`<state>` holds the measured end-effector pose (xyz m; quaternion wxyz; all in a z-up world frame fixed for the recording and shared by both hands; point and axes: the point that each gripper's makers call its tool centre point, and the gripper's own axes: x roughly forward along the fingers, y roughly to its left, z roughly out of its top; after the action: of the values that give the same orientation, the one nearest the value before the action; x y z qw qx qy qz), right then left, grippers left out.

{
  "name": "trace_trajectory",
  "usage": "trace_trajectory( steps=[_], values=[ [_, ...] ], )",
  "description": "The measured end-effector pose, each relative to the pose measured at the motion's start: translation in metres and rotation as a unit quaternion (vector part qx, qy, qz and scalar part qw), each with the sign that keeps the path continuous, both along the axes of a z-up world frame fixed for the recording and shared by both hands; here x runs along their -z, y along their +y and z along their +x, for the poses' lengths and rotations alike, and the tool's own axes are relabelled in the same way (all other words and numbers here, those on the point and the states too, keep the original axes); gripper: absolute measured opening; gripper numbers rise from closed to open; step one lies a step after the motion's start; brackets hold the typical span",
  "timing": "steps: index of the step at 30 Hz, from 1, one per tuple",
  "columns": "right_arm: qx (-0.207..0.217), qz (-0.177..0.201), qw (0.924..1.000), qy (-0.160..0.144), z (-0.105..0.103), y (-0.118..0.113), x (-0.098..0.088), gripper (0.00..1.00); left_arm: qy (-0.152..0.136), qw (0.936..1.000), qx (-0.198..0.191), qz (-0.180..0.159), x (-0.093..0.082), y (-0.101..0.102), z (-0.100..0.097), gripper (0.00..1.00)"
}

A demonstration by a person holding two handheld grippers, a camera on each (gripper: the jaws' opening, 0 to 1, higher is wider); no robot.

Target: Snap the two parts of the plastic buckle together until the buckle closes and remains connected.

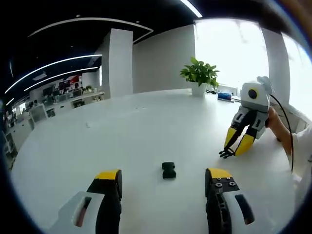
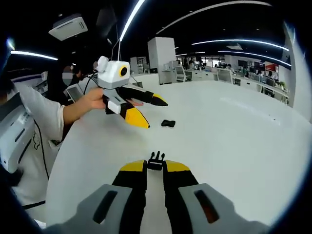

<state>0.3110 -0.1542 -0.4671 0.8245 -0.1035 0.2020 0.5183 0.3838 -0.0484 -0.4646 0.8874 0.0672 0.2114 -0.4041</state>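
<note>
A black buckle socket (image 1: 168, 170) lies flat on the white table (image 1: 122, 136), just ahead of the gap between my left gripper's (image 1: 164, 174) yellow-tipped jaws, which stand wide apart with nothing in them. In the right gripper view the same socket (image 2: 168, 123) rests beyond the left gripper (image 2: 153, 113), which a hand holds above the table. My right gripper (image 2: 155, 166) is shut on the pronged buckle part (image 2: 155, 160), prongs pointing forward. The left gripper view shows the right gripper (image 1: 233, 150) at the right, tips down near the table, with the pronged part (image 1: 225, 154) at its tips.
A potted plant (image 1: 200, 75) and a small blue object (image 1: 224, 96) stand at the table's far edge. A person's hand (image 2: 92, 102) and white sleeve (image 2: 34, 112) are at the left. Office desks (image 2: 243, 73) fill the background beyond the table.
</note>
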Motion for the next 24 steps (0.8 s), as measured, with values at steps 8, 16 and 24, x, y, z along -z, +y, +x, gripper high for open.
trace_trajectory(
  steps=[8, 16, 24],
  values=[
    [-0.014, -0.009, 0.9998, 0.008, -0.007, 0.001, 0.002, 0.12, 0.006, 1.0000, -0.004, 0.002, 0.006, -0.001, 0.001, 0.65],
    [-0.048, -0.037, 0.9982, 0.005, -0.018, 0.003, 0.007, 0.12, 0.005, 1.0000, -0.003, 0.003, 0.010, -0.006, 0.001, 0.62],
    [-0.067, -0.036, 0.9971, 0.008, -0.025, 0.006, 0.006, 0.12, -0.002, 1.0000, 0.001, 0.007, 0.011, -0.008, 0.002, 0.52]
  ],
)
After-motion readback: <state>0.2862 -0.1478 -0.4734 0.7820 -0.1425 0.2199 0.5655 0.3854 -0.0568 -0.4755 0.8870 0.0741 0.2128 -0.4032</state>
